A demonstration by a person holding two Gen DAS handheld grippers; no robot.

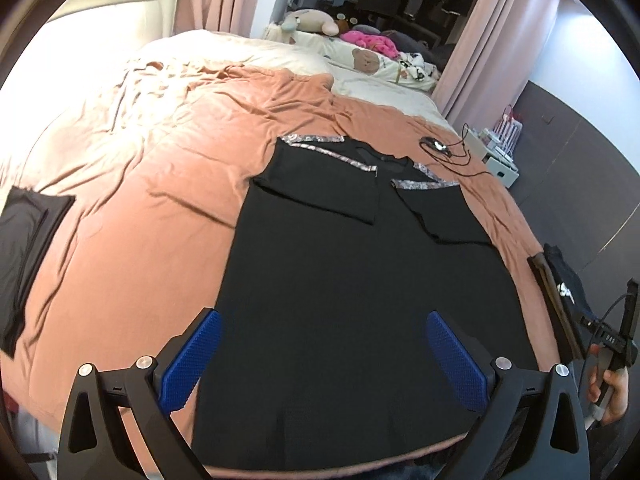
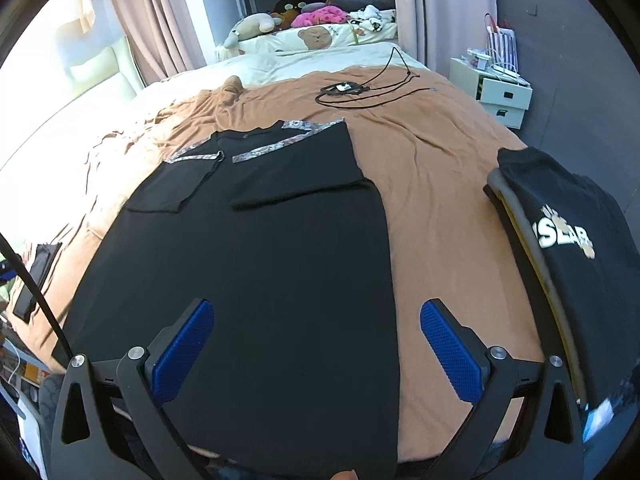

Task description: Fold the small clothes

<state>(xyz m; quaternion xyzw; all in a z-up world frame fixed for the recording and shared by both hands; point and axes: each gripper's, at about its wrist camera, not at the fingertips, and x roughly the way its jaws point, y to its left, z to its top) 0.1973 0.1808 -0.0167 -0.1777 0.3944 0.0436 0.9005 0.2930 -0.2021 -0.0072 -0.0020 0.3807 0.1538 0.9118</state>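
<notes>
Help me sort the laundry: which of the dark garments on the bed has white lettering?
The folded black shirt at the bed's right edge, on a small stack. The spread black top has only patterned trim, and the dark piece far left looks plain.

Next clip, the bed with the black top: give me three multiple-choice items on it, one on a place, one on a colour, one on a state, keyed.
1. Where does the coiled black cable lie?
A. On the black top
B. On the brown bedspread beyond the top
C. On the white drawer unit

2. What colour is the sleeve trim on the black top?
A. Silvery patterned
B. Plain red
C. Yellow

3. How are the top's sleeves?
A. Spread outward
B. Folded in over the body
C. Rolled up

Key: 1 B, the cable rests on the brown bedspread past the collar; 2 A, glinting patterned bands edge both sleeves; 3 B, both sleeves lie across the chest.
</notes>
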